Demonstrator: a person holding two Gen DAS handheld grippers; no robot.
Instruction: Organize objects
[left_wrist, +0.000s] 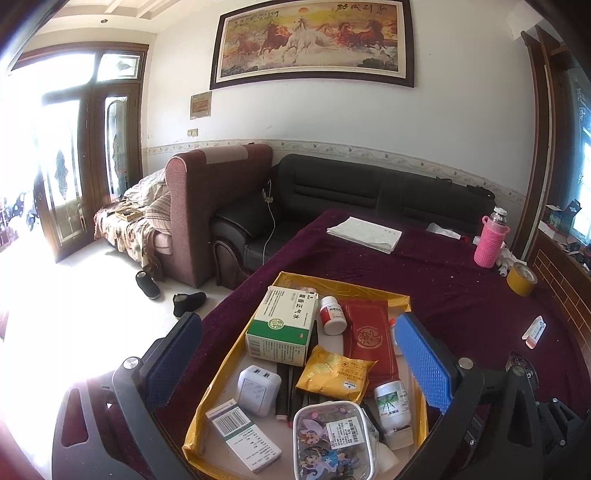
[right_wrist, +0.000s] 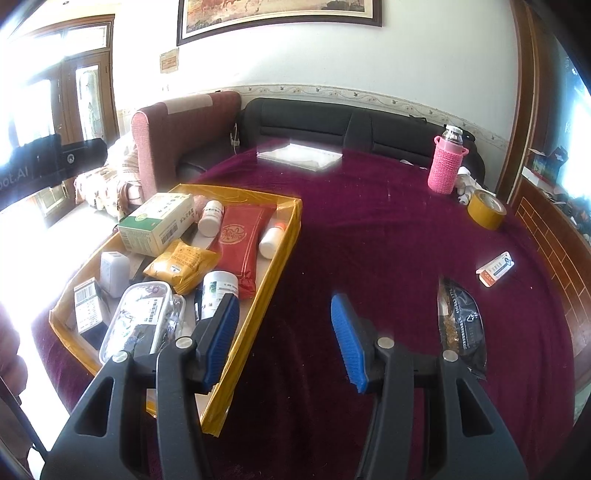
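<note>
Shallow yellow-taped cardboard tray (right_wrist: 284, 236), sitting on the maroon velvet tablecloth (right_wrist: 369, 221) and already crowded: green-and-white medicine box (left_wrist: 282, 323), red embossed pouch (left_wrist: 369, 332), yellow cracker packet (left_wrist: 334, 374), white USB charger block (left_wrist: 258, 389), clear cartoon-printed plastic case (left_wrist: 332, 439), white pill bottles.

Still outside the tray: dark foil snack packet (right_wrist: 460, 328) lying flat just right of the right gripper (right_wrist: 286, 332), and small white-and-orange carton (right_wrist: 495, 273) farther off toward the brick-patterned edge. Likely next in line, the foil packet.

Right gripper: blue pads parted about halfway, nothing between them, hovering over bare cloth beside the tray's near wall. Left gripper (left_wrist: 295, 369): jaws spread wide over the tray contents, gripping nothing.

For a clean pickup: swing right to the packet, line the pads across its narrow width, not along its length. Come down low enough to catch the crimped edge, since a flat foil bag gives little to bite on and probably slides on velvet. Close gently to avoid crushing the contents. Carry over the tray wall with clearance, and aim for the free strip near the right wall, beside the red pouch. Keep the left gripper clear of the drop path.
</note>
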